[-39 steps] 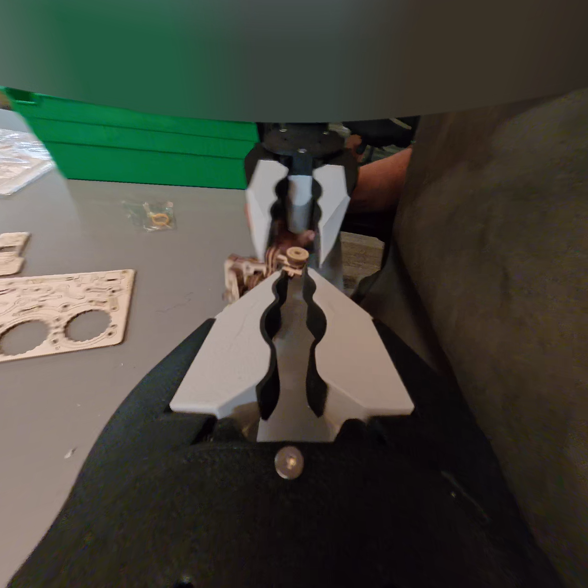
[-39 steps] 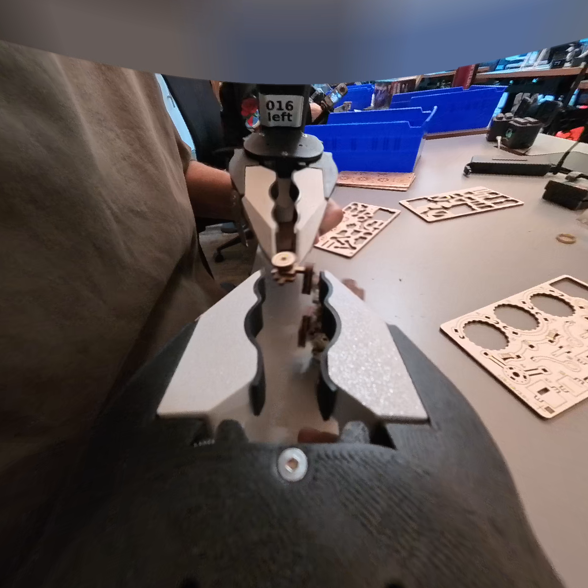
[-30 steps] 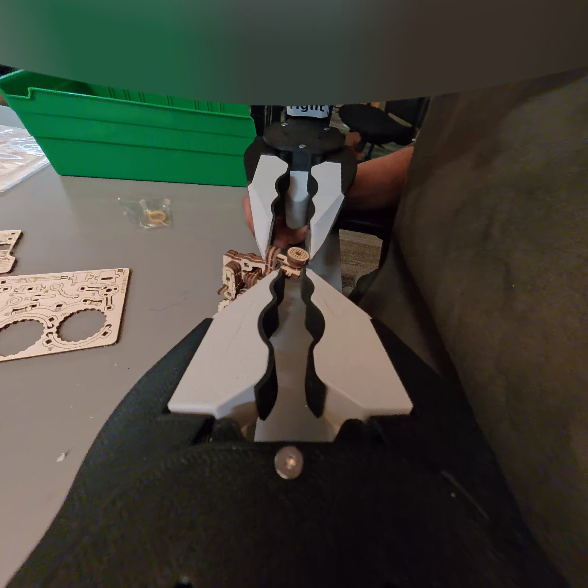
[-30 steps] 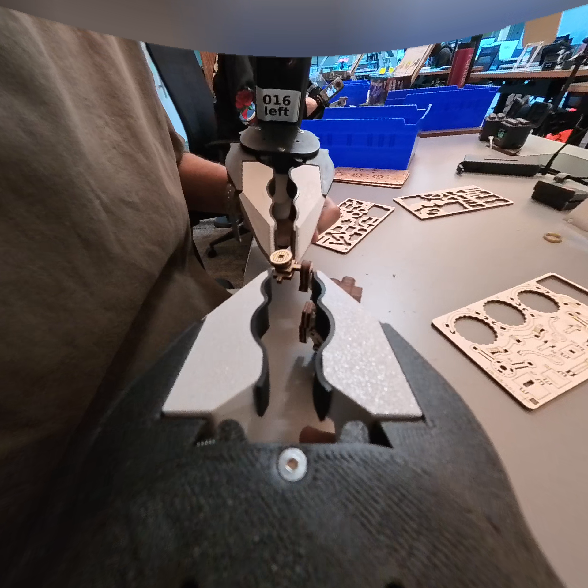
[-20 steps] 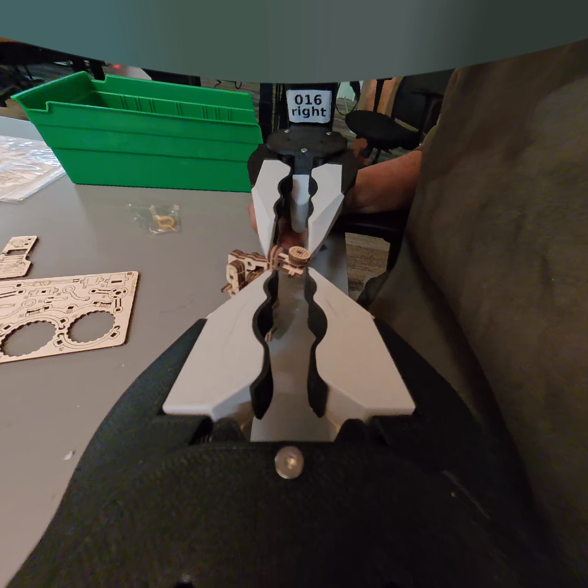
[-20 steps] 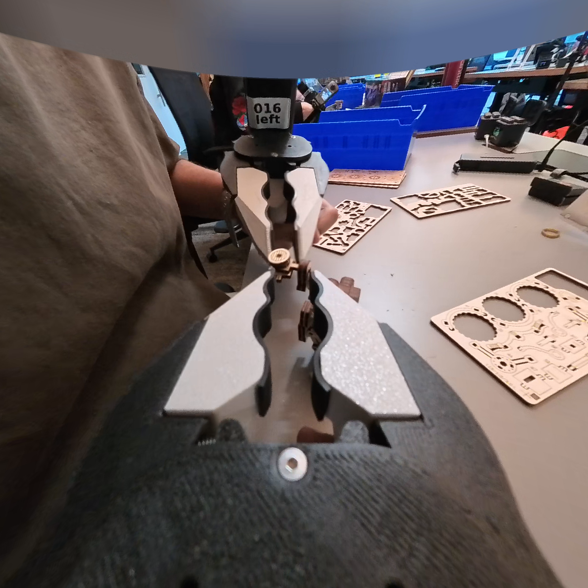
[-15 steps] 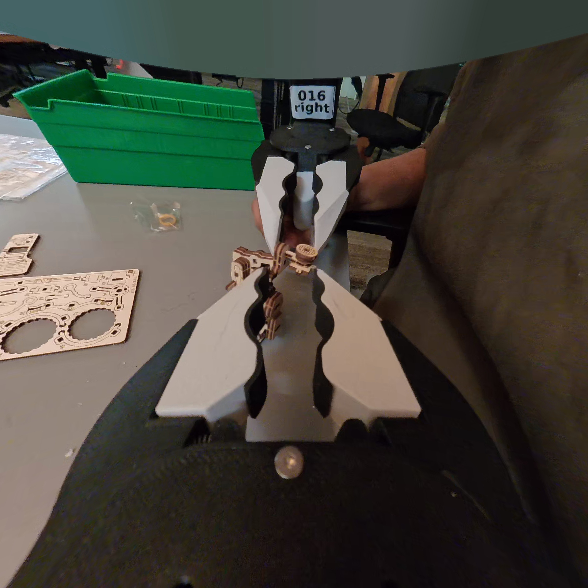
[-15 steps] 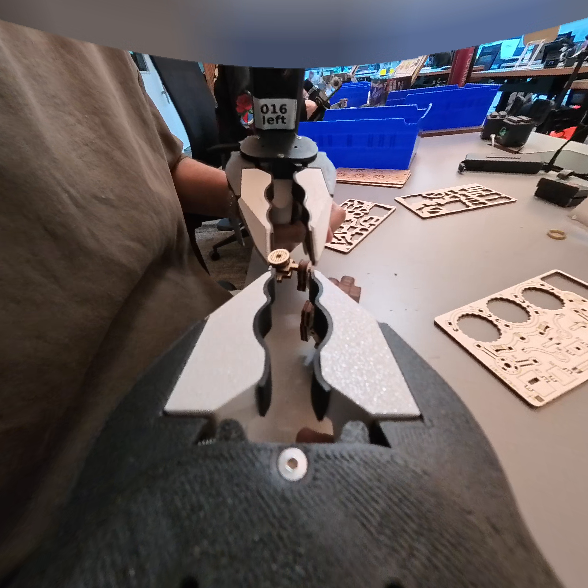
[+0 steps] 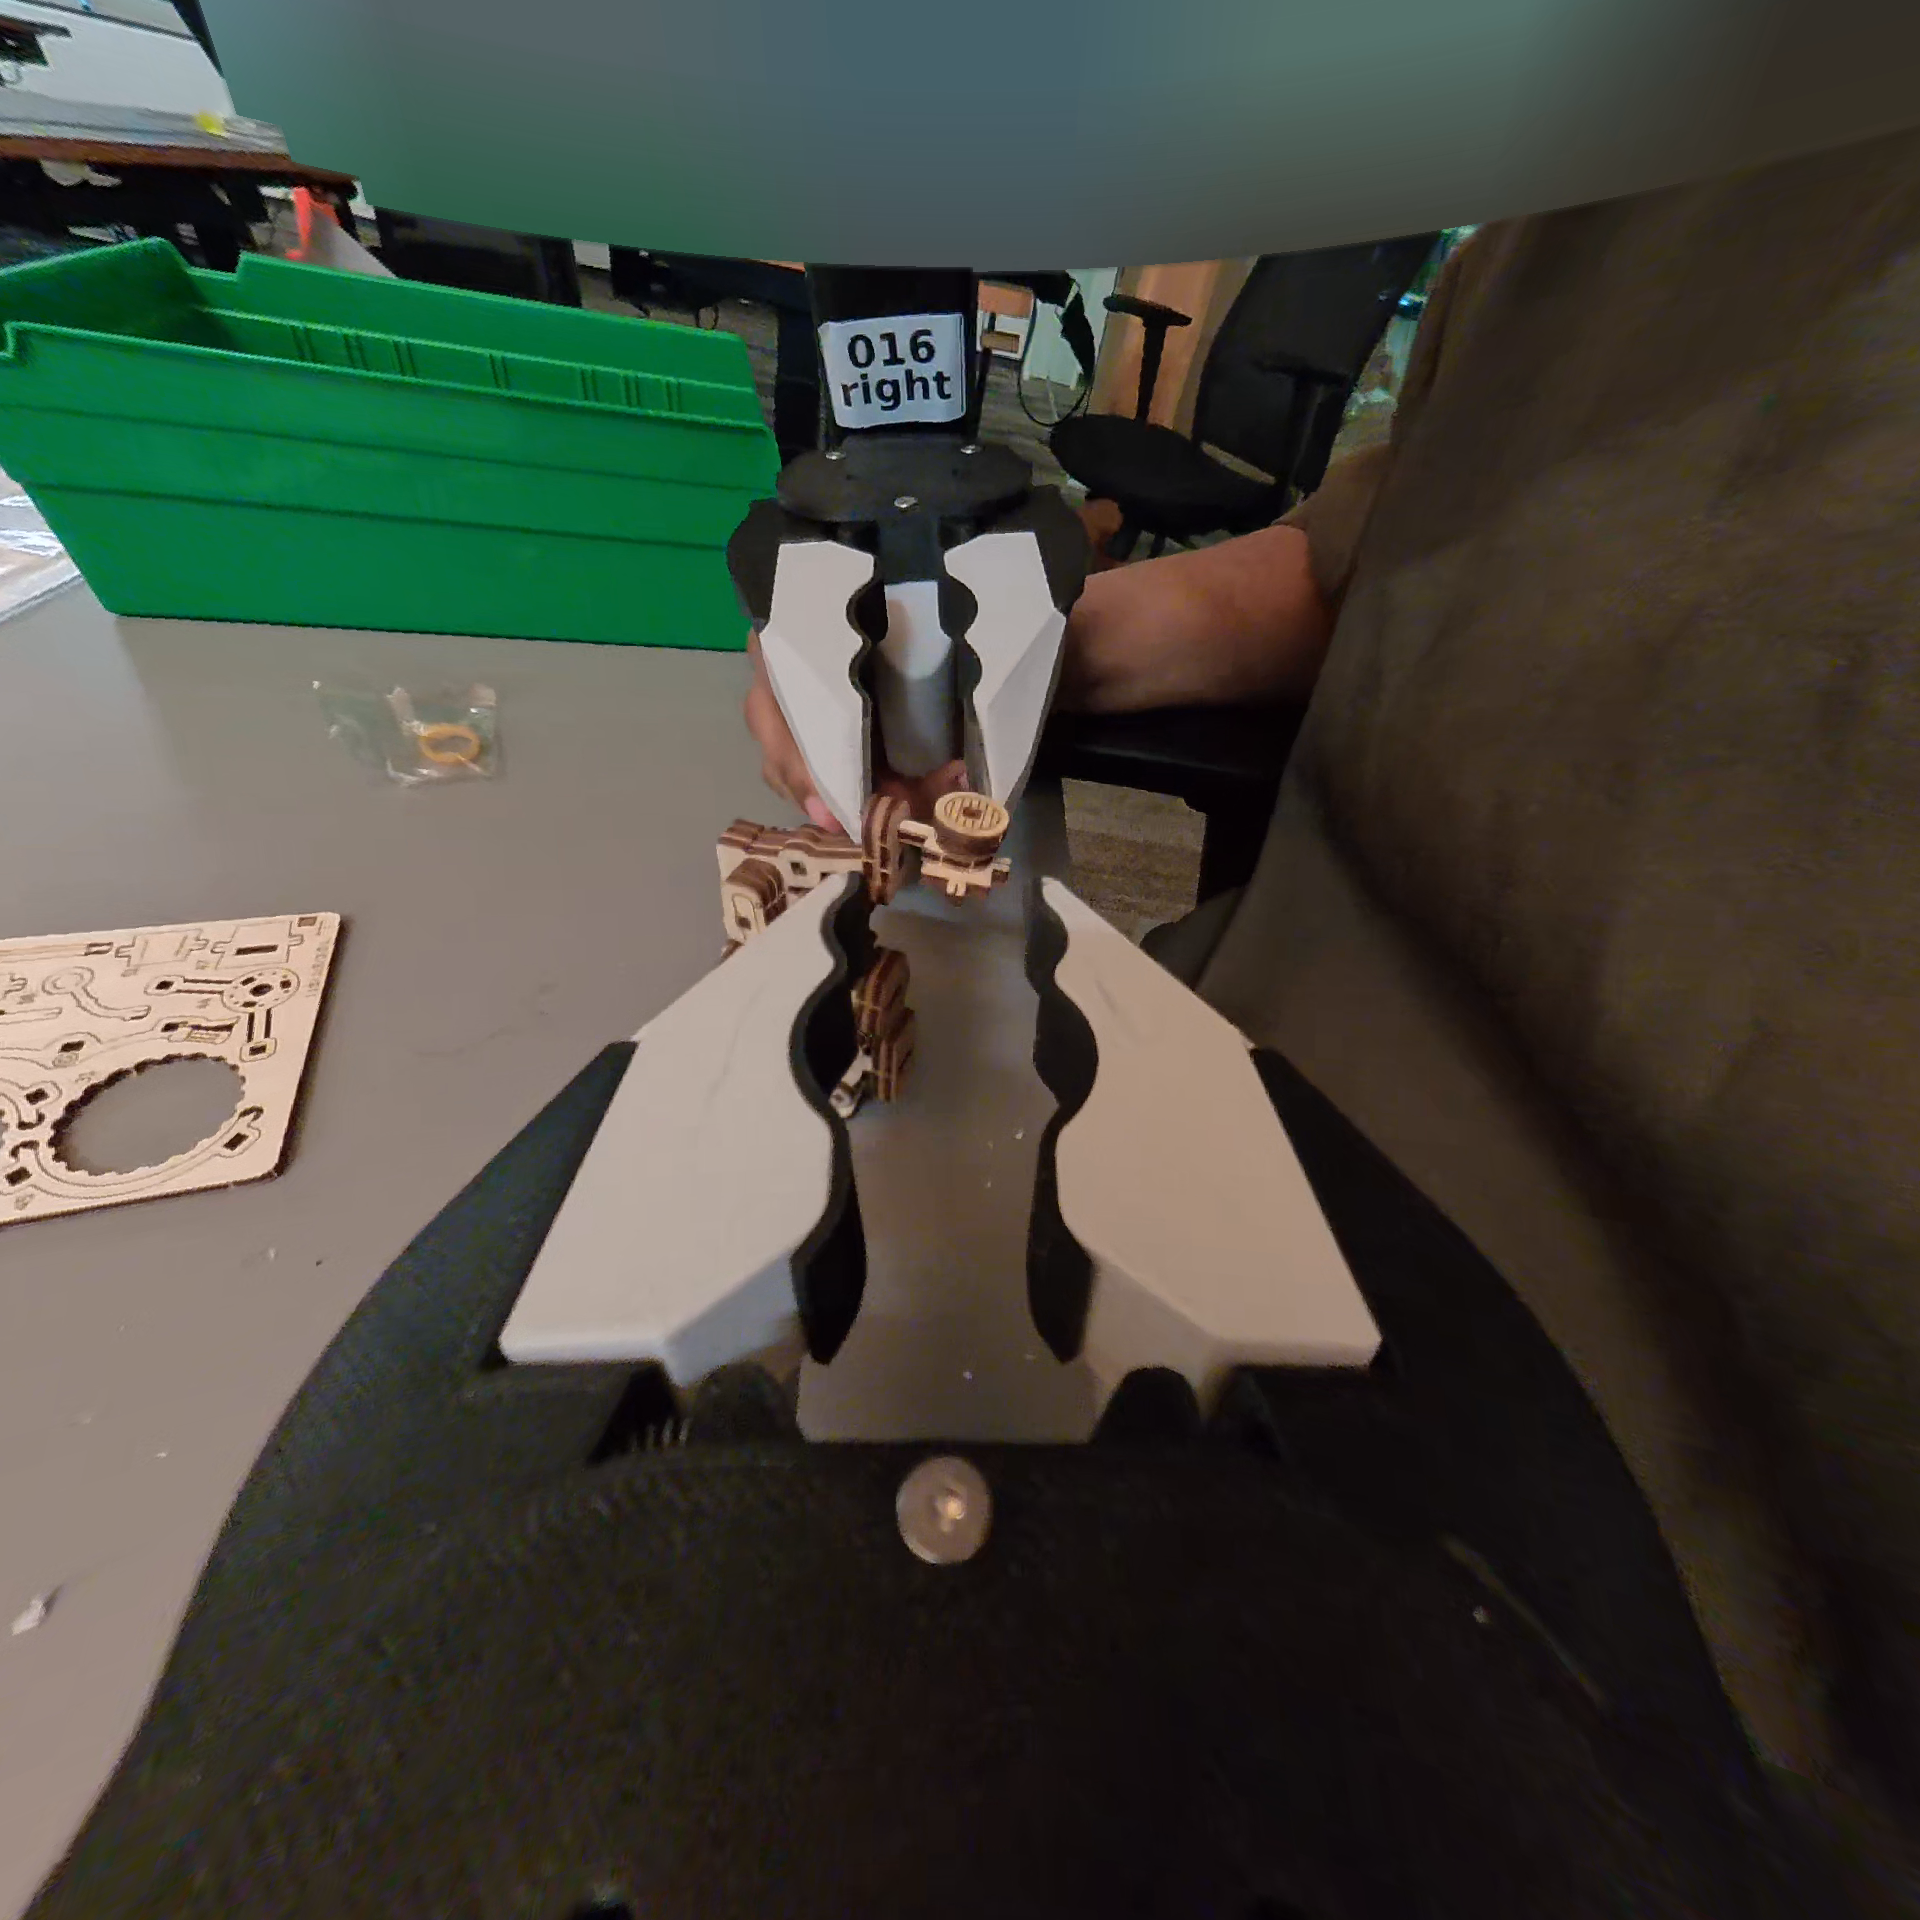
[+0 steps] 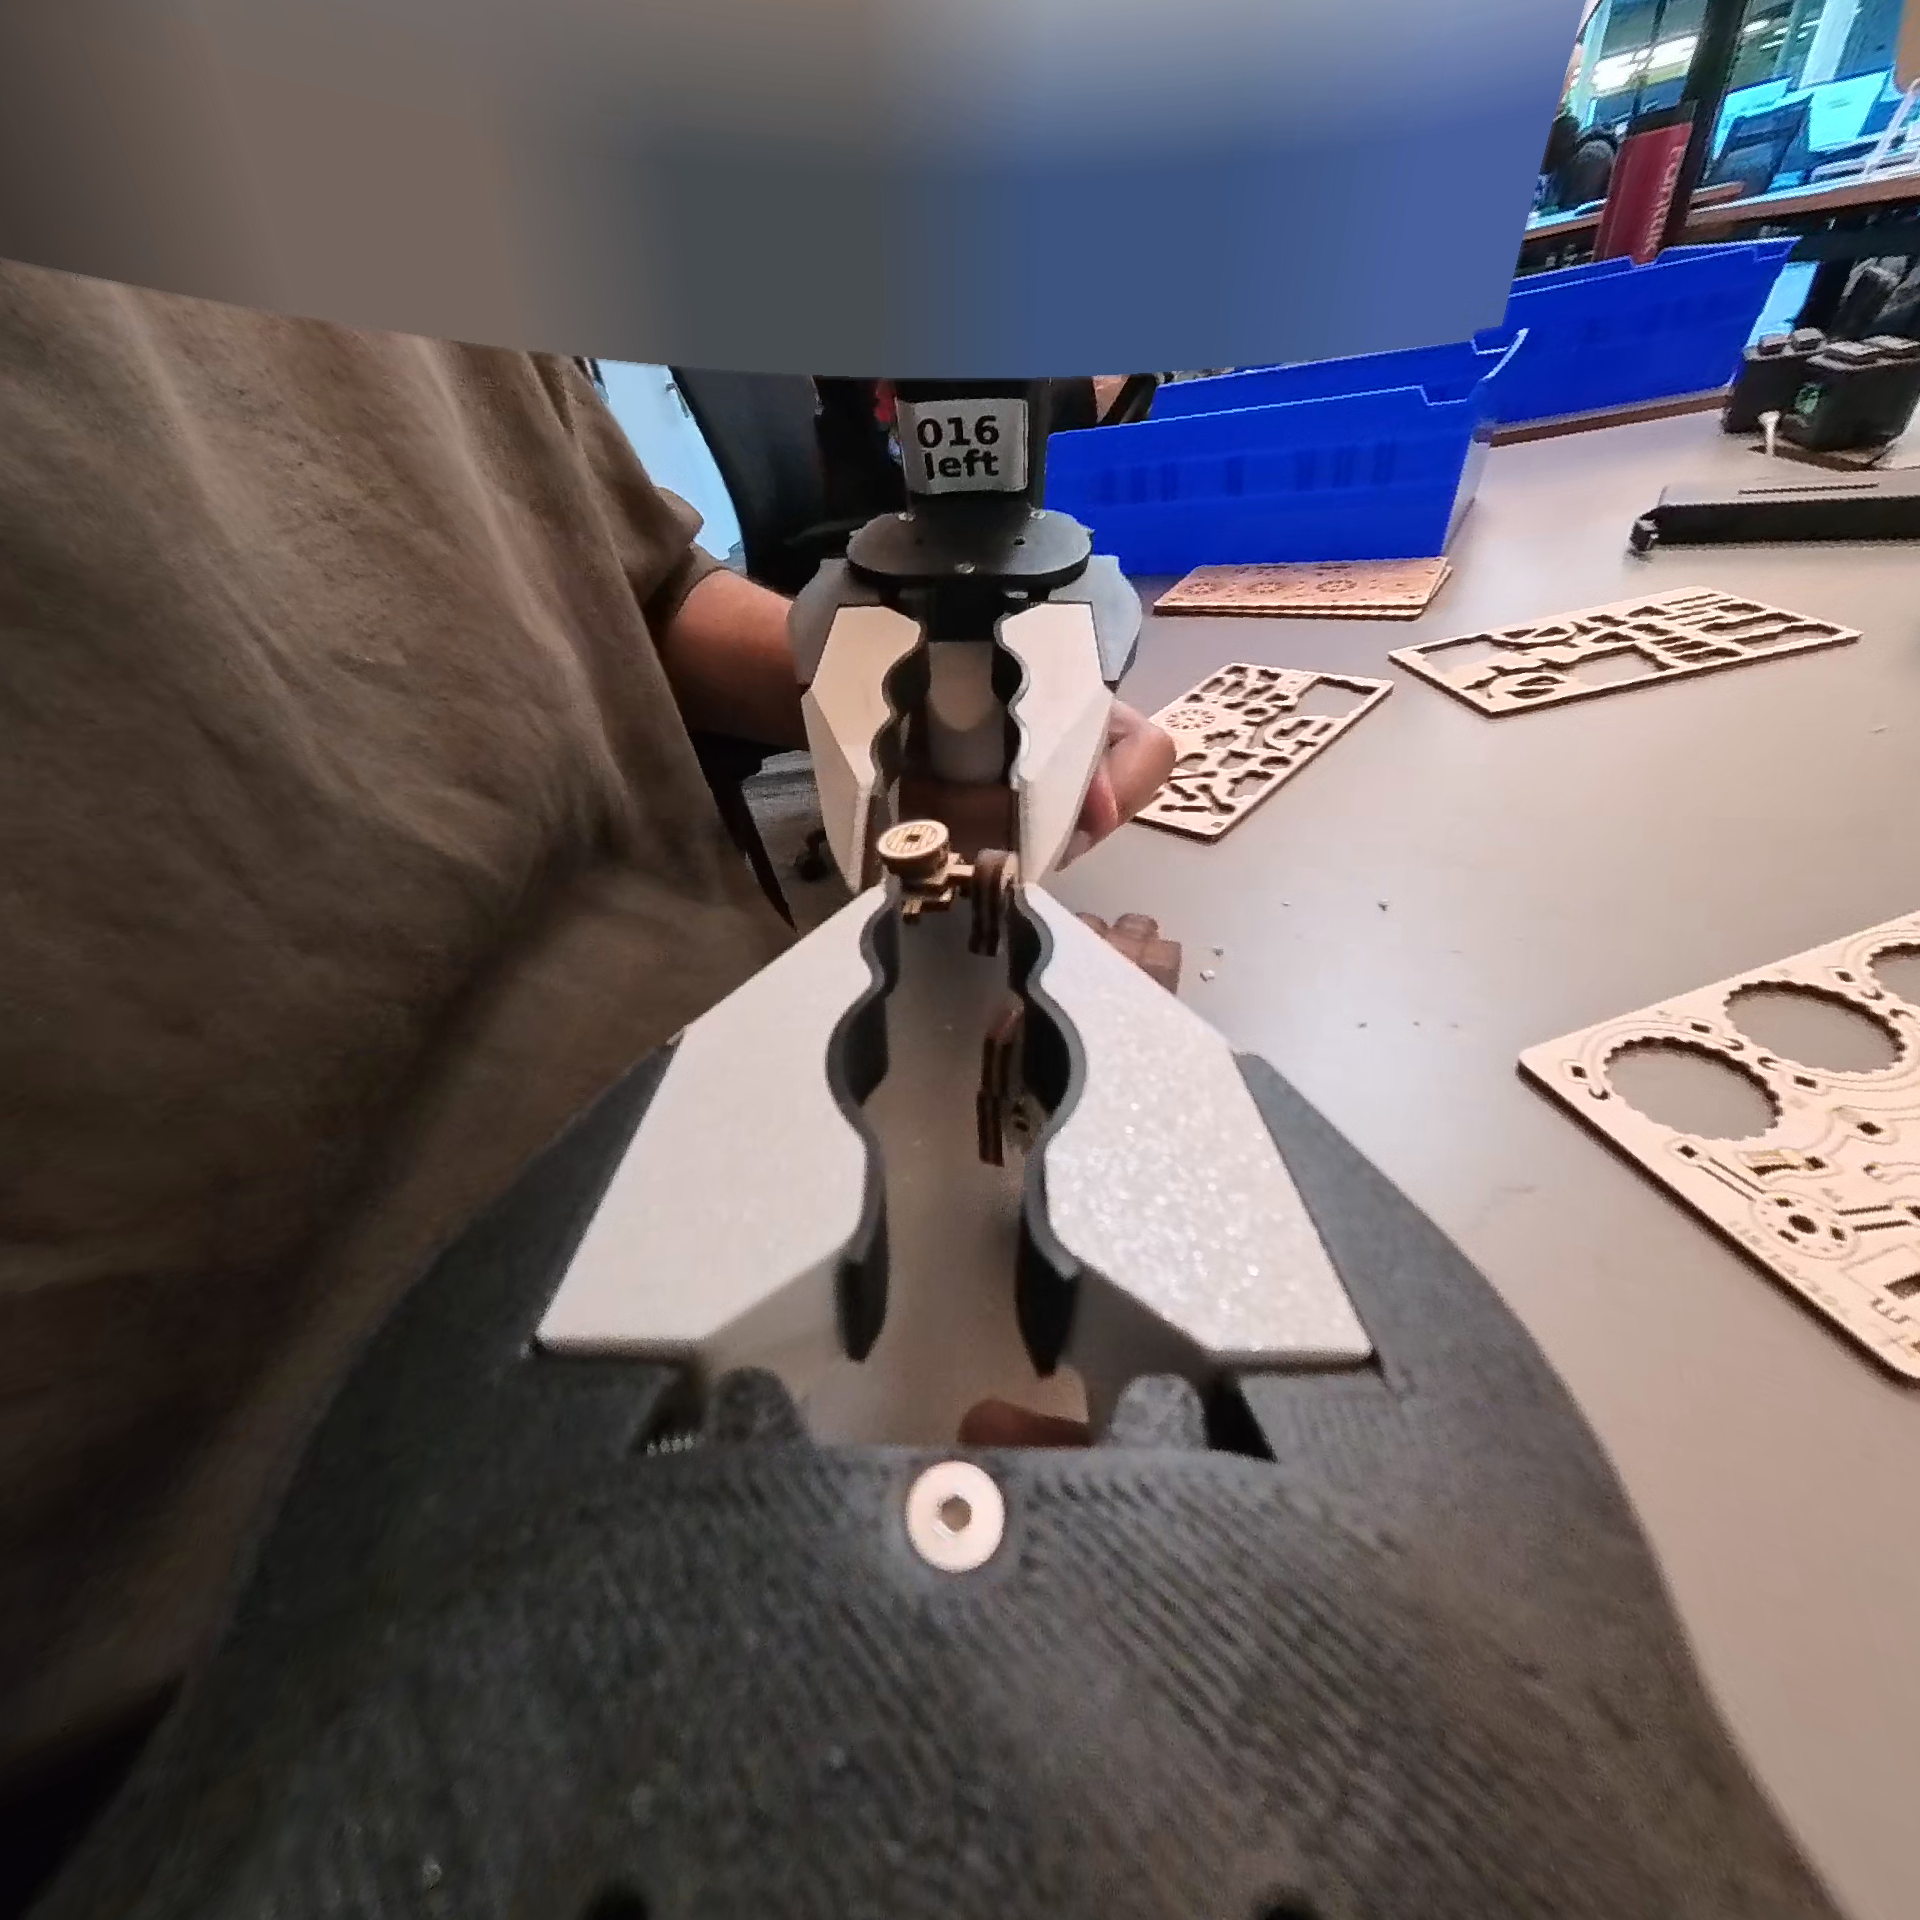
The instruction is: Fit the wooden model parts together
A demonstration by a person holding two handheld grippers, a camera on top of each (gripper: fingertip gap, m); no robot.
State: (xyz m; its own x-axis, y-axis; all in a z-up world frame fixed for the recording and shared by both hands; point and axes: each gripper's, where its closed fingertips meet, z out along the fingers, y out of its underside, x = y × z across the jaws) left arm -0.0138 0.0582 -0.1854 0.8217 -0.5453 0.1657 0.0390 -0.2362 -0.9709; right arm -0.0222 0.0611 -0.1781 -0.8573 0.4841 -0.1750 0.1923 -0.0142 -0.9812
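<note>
Wooden model (image 9: 914, 857) hangs in the air betw. the two sets of tongs, which meet tip to tip over the edge of the grey table (image 9: 540, 810). R gripper (image 10: 951, 902) pinches it at the fingertips. A pin w/ a round disc on top sits by one tip and a stack of small plates by the other. One lobe of the model sticks out past the side of the R fingers, and another dangles below, seen thru the gap.

L gripper (image 9: 945, 888) is spread wide, fingers either side of the model's lower end. Can't tell if it touches the wood. A hand (image 10: 1127, 758) shows behind the L tongs.

Person's brown shirt (image 9: 1610, 831) fills the body side of both tongs.

Out from the L tongs, on the table side:
- punched-out wooden sheet (image 9: 156, 1049) lies flat near the fingers
- small clear bag (image 9: 436, 727) w/ a yellow ring, farther fwd
- green bin (image 9: 395, 468) beyond that

Out from the R tongs, table side:
- sheet w/ round holes (image 10: 1766, 1101) near the fingers
- two emptier sheets (image 10: 1257, 727), (image 10: 1621, 644) past the tips
- blue bin (image 10: 1268, 468) behind them
</note>
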